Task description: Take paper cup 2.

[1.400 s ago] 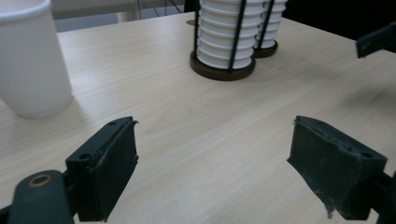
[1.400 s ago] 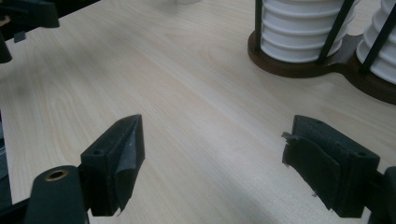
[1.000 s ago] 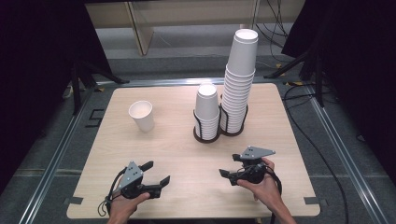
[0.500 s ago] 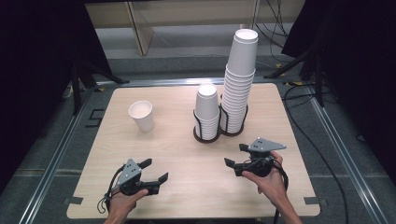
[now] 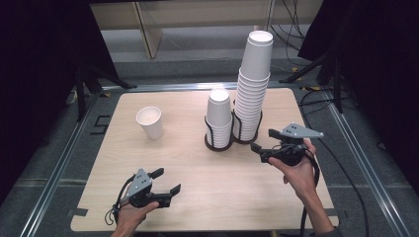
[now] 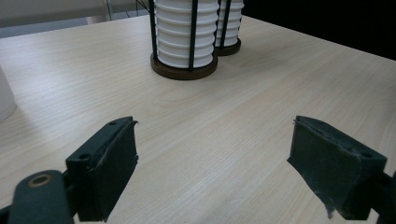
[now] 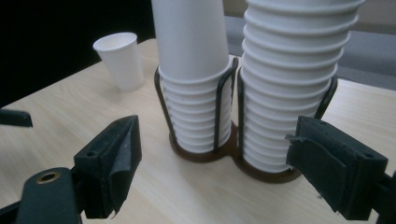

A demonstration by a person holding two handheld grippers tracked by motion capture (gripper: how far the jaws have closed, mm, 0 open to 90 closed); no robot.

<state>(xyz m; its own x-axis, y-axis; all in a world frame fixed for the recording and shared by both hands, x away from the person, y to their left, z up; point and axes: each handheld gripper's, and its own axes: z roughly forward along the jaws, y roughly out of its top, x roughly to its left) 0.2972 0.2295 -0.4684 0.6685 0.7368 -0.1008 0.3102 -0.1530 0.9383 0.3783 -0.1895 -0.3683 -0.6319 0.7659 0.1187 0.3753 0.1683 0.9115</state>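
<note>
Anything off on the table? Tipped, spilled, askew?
Nothing stands out. The tall cup stack and short stack sit upright in their wire holders, a single cup stands apart on the table, and no spill shows.

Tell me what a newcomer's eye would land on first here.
The tall cup stack towers at the table's far right, held in a wire rack beside a shorter stack. A lone cup stands upright and apart at the left. Near the front edge the open left claw hovers low over bare wood, while the open right claw points at the stacks.
</note>
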